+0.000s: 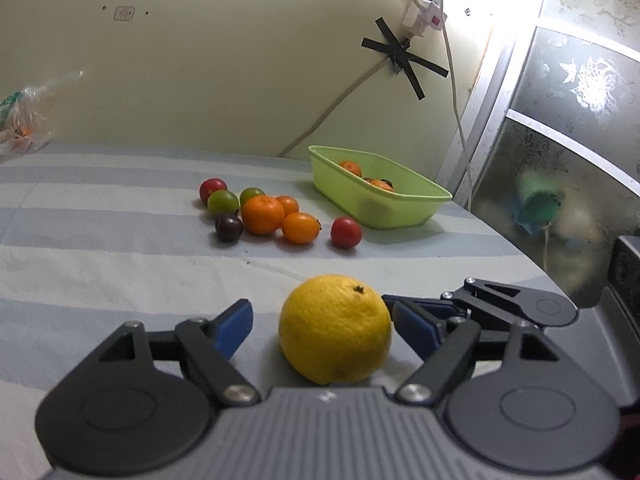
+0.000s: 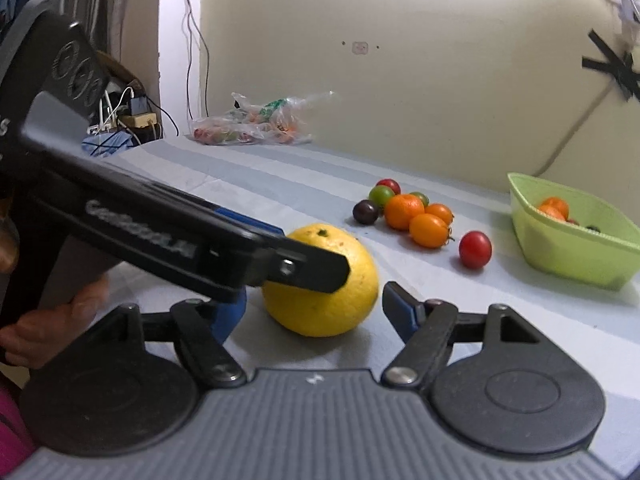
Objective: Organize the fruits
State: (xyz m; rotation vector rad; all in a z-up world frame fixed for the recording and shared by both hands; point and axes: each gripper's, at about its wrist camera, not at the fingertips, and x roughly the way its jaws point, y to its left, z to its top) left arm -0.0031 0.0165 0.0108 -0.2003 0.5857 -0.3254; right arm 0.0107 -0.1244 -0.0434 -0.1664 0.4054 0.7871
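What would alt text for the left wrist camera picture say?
A large yellow citrus fruit sits on a striped cloth between the open left gripper. Behind lie small loose fruits beside a green basket.

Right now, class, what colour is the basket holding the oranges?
Light green basket, clearest in the left wrist view.

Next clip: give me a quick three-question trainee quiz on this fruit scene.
1. True or false: the big yellow fruit lies in the green basket.
2. Which sits nearest the basket: A purple fruit, B lone red tomato, C green tomato?
3. What lies by the wall at the far end of the striped cloth?

Key: 1 false, it lies on the cloth; 2 B; 3 a plastic bag.
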